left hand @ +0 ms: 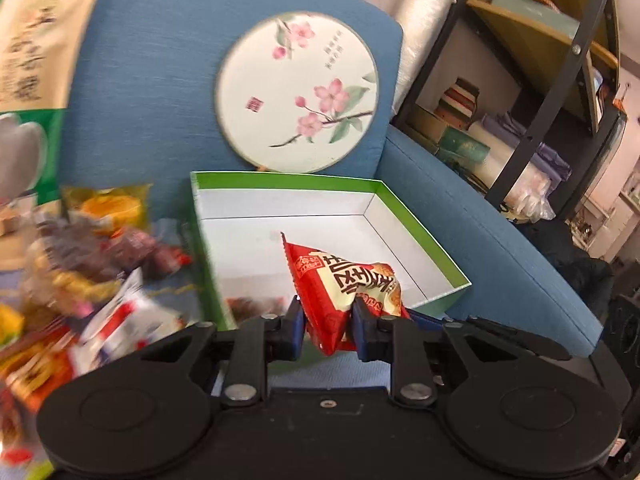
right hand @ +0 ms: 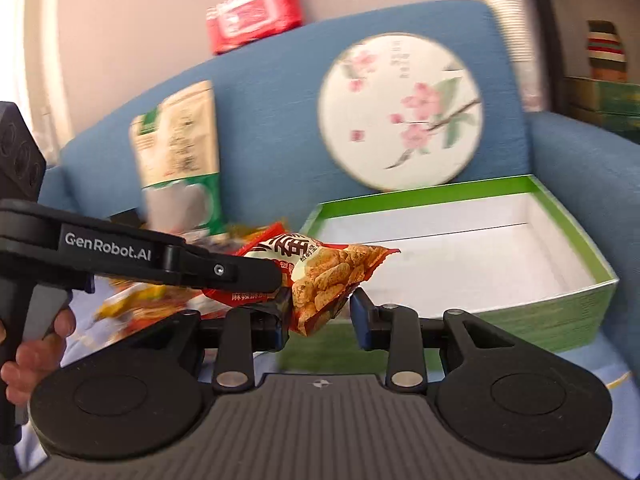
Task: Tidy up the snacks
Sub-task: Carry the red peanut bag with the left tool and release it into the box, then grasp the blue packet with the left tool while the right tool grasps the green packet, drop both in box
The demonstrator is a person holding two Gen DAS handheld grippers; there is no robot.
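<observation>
Left gripper (left hand: 326,316): half closed, blue pads pinching a red snack packet (left hand: 344,292) on both sides, packet lifted clear, hanging in front of the box's near edge.
Right gripper (right hand: 320,312): half closed on another red snack packet (right hand: 320,280) printed with golden puffs; left pad against it, contact at the right pad hard to tell.
Left gripper in the right wrist view (right hand: 224,270): seen side-on, reaching in from the left, tip beside the right gripper's packet; a hand (right hand: 32,344) on its grey trigger at the lower left.
Snack pile (left hand: 80,276): blurred heap of mixed wrappers on the seat, just left of the box.
Green box (left hand: 424,236): open, white inside, on the blue sofa (left hand: 160,80); a dark packet (left hand: 256,304) in its near left corner, shown by the left wrist view only.
Round fan (left hand: 296,92): blossom print, leaning on the backrest behind the box.
Tall pouch (right hand: 180,148): cream and green, upright against the backrest, left of the fan.
Only in the left wrist view: black shelf (left hand: 540,80) with books and folded cloth beyond the sofa arm.
Only in the right wrist view: red wipes pack (right hand: 254,14) on top of the backrest.
</observation>
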